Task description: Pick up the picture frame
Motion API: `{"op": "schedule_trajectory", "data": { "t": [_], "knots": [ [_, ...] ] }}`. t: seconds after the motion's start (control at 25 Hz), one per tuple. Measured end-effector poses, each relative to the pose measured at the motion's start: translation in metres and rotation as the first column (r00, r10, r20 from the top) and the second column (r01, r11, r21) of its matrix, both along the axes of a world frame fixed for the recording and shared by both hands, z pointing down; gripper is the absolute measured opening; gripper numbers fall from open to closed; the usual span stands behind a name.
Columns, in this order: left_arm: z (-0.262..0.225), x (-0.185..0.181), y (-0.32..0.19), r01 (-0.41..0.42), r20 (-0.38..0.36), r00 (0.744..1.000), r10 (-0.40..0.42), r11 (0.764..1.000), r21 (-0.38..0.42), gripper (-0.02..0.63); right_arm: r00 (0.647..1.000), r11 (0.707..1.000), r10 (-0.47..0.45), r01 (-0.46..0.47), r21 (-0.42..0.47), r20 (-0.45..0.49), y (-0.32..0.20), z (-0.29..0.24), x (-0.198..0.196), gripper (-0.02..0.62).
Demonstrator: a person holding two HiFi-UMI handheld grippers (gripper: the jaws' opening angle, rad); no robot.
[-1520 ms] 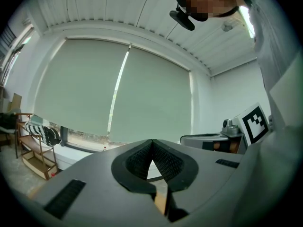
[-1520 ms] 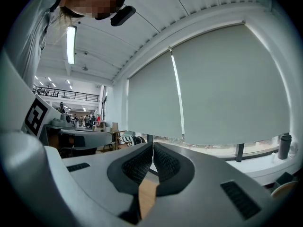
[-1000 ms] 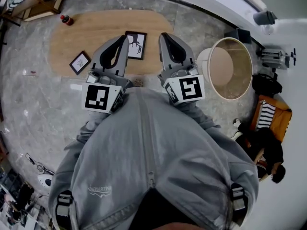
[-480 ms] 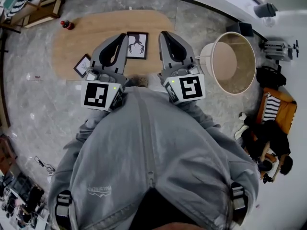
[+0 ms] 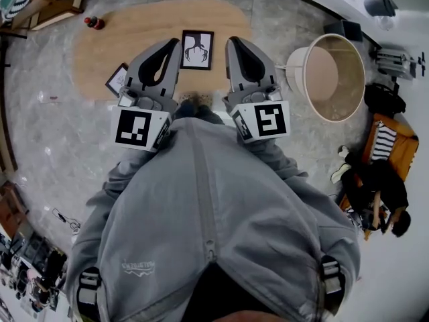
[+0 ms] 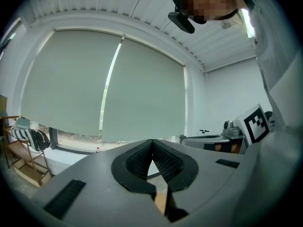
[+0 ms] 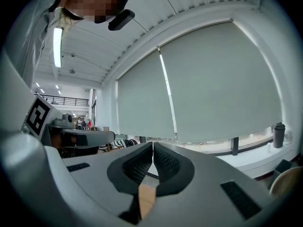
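Observation:
A black picture frame [image 5: 197, 49] with a dark drawing lies flat on the low wooden table [image 5: 134, 32], in the head view just ahead of and between my two grippers. A smaller black frame [image 5: 116, 79] lies at the table's left edge, partly hidden by my left gripper [image 5: 171, 44]. My left gripper is shut and empty, held level above the table's near edge. My right gripper [image 5: 232, 43] is also shut and empty, just right of the larger frame. In the left gripper view [image 6: 152, 142] and the right gripper view [image 7: 153, 144] the jaws meet at the tips, facing the window blinds.
A red bottle [image 5: 92, 23] stands at the table's far left end. A large round beige tub [image 5: 332, 76] sits on the floor to the right. A wooden shelf [image 5: 47, 5] is at far left. A person sits at the right edge [image 5: 379, 200].
The view has advanced toward the table: the larger frame now lies closer between the gripper tips, and the small frame has slid partly under the left gripper. Both grippers stayed shut.

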State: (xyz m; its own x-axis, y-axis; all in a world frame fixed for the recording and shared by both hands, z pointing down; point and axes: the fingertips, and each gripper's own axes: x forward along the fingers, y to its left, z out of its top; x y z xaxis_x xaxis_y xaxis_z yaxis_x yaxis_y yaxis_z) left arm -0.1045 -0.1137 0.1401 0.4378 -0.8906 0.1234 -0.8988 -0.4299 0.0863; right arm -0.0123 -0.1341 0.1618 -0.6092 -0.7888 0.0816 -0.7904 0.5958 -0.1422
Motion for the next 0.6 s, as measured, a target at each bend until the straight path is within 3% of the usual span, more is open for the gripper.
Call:
{"op": "schedule_trajectory", "data": {
  "t": [0.6],
  "knots": [
    [0.092, -0.015, -0.045, -0.041, 0.017, 0.999, 0.042, 0.998, -0.056, 0.018, 0.996, 0.998, -0.026, 0.021, -0.056, -0.083, -0.032, 0.092, -0.009, 0.032]
  ]
}}
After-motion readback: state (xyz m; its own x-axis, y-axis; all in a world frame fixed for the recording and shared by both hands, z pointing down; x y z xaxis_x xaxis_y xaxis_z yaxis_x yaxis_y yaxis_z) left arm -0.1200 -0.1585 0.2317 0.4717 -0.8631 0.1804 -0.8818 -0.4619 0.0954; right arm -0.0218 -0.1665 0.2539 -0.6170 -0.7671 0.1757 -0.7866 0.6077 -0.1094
